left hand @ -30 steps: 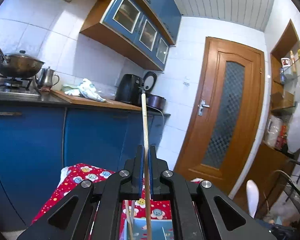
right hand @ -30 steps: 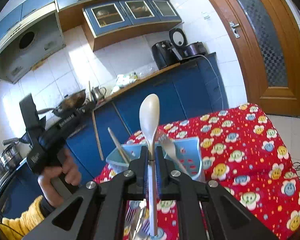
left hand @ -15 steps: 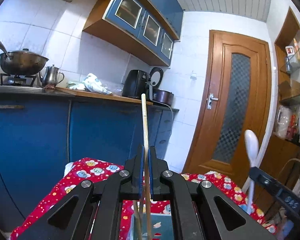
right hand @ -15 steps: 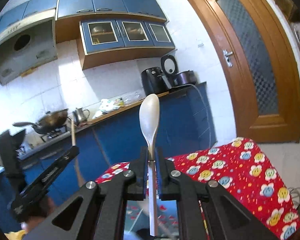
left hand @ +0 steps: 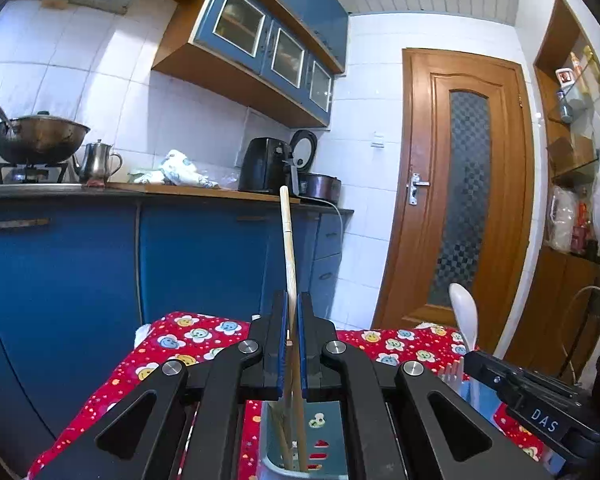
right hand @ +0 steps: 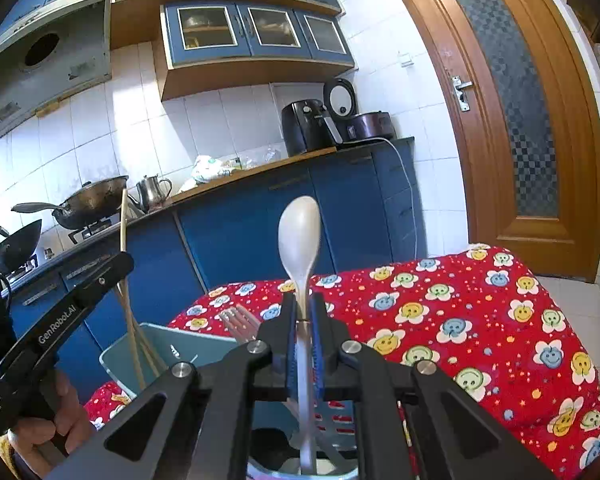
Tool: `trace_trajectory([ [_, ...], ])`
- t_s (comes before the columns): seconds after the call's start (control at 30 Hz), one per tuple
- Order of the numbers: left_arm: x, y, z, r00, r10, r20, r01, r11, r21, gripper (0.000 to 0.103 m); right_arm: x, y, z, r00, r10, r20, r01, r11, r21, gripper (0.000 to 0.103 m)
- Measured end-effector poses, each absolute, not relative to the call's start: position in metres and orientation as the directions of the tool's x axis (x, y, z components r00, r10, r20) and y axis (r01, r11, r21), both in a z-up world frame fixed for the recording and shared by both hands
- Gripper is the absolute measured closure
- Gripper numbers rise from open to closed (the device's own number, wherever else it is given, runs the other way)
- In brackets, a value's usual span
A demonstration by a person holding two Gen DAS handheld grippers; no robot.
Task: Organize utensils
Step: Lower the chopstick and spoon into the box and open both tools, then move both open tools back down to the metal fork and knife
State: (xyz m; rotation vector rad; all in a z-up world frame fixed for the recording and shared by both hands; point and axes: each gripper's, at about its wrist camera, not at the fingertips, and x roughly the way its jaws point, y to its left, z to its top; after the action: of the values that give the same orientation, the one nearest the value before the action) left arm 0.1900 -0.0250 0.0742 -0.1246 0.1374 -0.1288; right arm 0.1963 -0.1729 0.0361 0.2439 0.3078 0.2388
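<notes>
Jaws of the left gripper (left hand: 292, 344) are clamped on a thin wooden chopstick (left hand: 287, 248), which stands nearly upright with its lower end inside a light blue plastic utensil holder (left hand: 332, 436). Jaws of the right gripper (right hand: 303, 332) are clamped on the handle of a white plastic spoon (right hand: 300, 236), bowl upward, handle end down in the same holder (right hand: 188, 344). More chopsticks (right hand: 140, 336) and a fork (right hand: 242, 322) stand in the holder. It rests on a desk covered by a red cloth with flower faces (right hand: 460, 312). A hand (right hand: 56, 428) grips the left tool. Blue kitchen cabinets (left hand: 204, 256) and a wooden door (left hand: 464, 184) stand behind.
</notes>
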Motion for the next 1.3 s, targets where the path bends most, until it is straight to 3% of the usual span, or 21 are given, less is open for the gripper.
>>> trace_trajectory([
  [0.27,0.184,-0.025,0.077,0.975,-0.166,-0.145,0.145,0.979,-0.143,0.098,0.188,-0.173,0.036,0.914,0.278,-0.296,-0.198,0.942,0.272,0.094],
  [0.37,0.181,-0.026,0.078,0.972,-0.176,-0.153,0.155,0.978,-0.141,0.092,0.185,-0.174,0.037,0.908,0.291,-0.301,-0.203,0.935,0.291,0.093],
  [0.53,0.174,-0.027,0.081,0.967,-0.195,-0.162,0.173,0.975,-0.139,0.089,0.178,-0.175,0.040,0.907,0.302,-0.294,-0.211,0.929,0.305,0.071],
  [1.3,0.115,-0.011,0.094,0.915,-0.302,-0.266,0.260,0.948,-0.184,0.089,0.111,-0.174,0.064,0.907,0.277,-0.318,-0.182,0.938,0.295,0.070],
])
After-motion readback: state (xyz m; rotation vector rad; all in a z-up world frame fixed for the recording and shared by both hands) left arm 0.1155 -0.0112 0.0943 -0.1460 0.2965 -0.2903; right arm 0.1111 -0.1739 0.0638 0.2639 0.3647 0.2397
